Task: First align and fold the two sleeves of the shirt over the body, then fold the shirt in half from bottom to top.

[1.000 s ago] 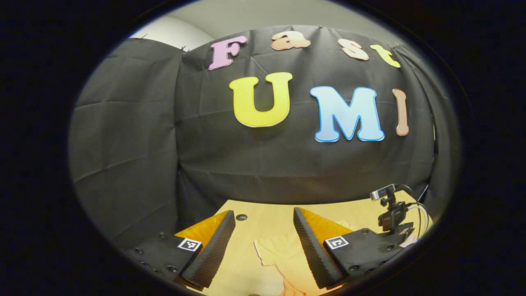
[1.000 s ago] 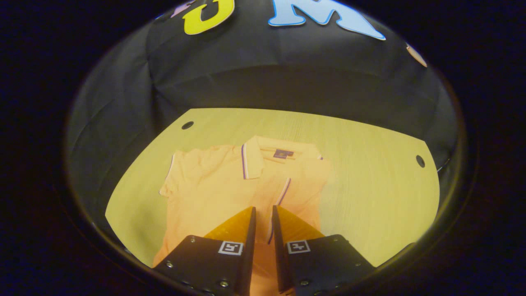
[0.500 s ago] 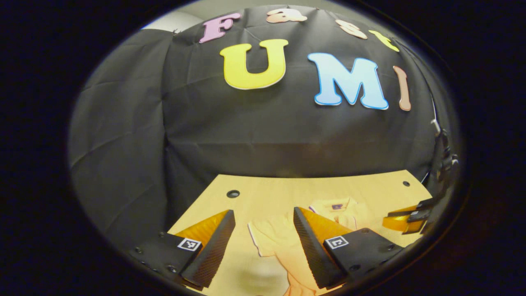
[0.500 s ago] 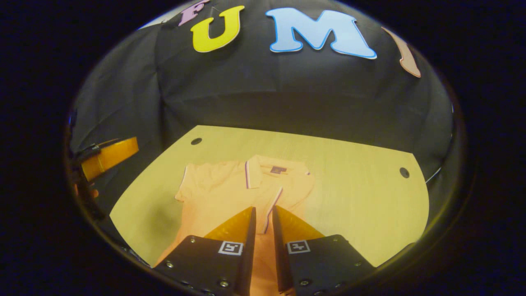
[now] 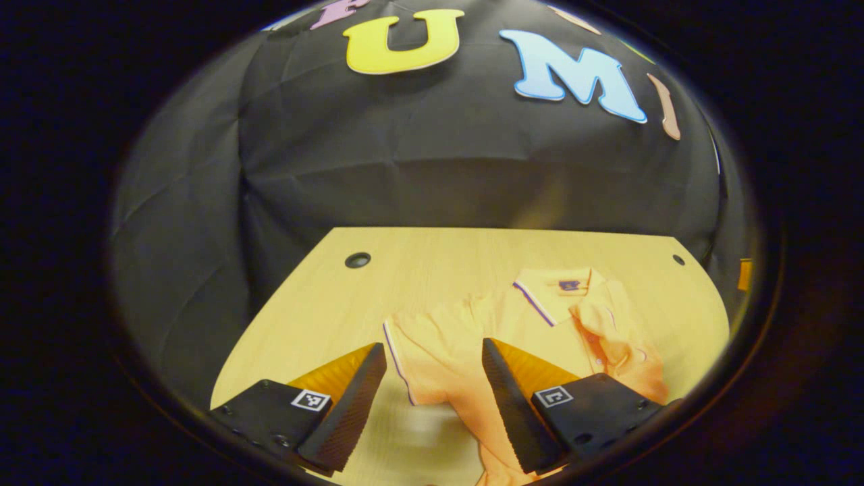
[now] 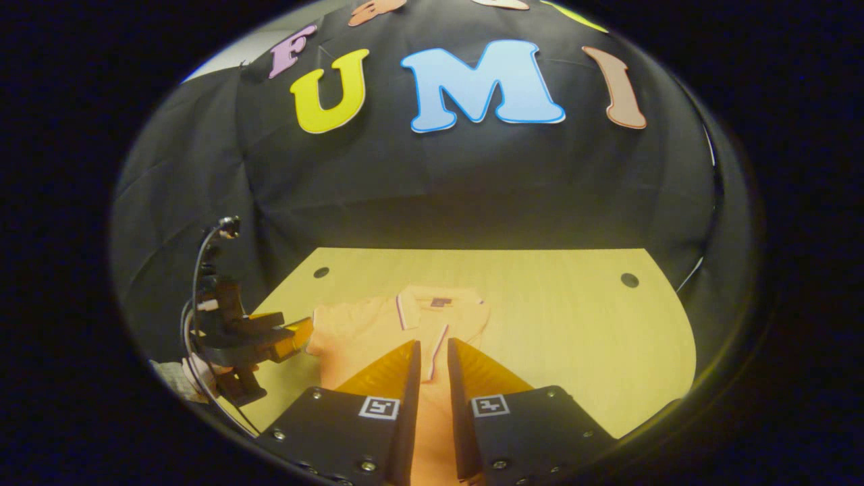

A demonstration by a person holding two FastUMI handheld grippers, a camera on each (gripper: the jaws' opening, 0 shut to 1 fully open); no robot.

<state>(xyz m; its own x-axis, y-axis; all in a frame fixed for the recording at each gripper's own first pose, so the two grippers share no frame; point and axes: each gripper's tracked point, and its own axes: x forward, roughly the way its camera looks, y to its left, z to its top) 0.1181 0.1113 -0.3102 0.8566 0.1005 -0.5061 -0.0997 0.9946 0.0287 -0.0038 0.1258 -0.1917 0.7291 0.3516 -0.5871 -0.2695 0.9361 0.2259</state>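
Note:
An orange polo shirt [image 5: 540, 317] lies front up on the wooden table [image 5: 432, 263], collar [image 5: 540, 297] toward the far wall. Its right sleeve [image 5: 607, 324] is folded over the body. Its left sleeve [image 5: 412, 344] still spreads flat to the side. My left gripper [image 5: 432, 349] is open above that sleeve, whose edge shows between the fingers. My right gripper [image 6: 433, 344] hovers over the shirt's lower body [image 6: 428, 432], its fingers almost touching with nothing gripped. The right gripper view has the left gripper [image 6: 293, 334] beside the shirt's left sleeve [image 6: 331, 327], held by a hand [image 6: 179, 379].
Round holes mark the table's far corners [image 5: 357, 260] [image 5: 678, 259]. The black cloth wall [image 5: 432, 175] rises just behind the table. Bare wood [image 6: 580, 331] stretches to the right of the shirt. A cable [image 6: 199, 270] loops above the left gripper.
The left gripper has tipped down and come in over the left sleeve, still open. The right gripper has drawn back and lifted from the shirt, which now looks smaller in its view.

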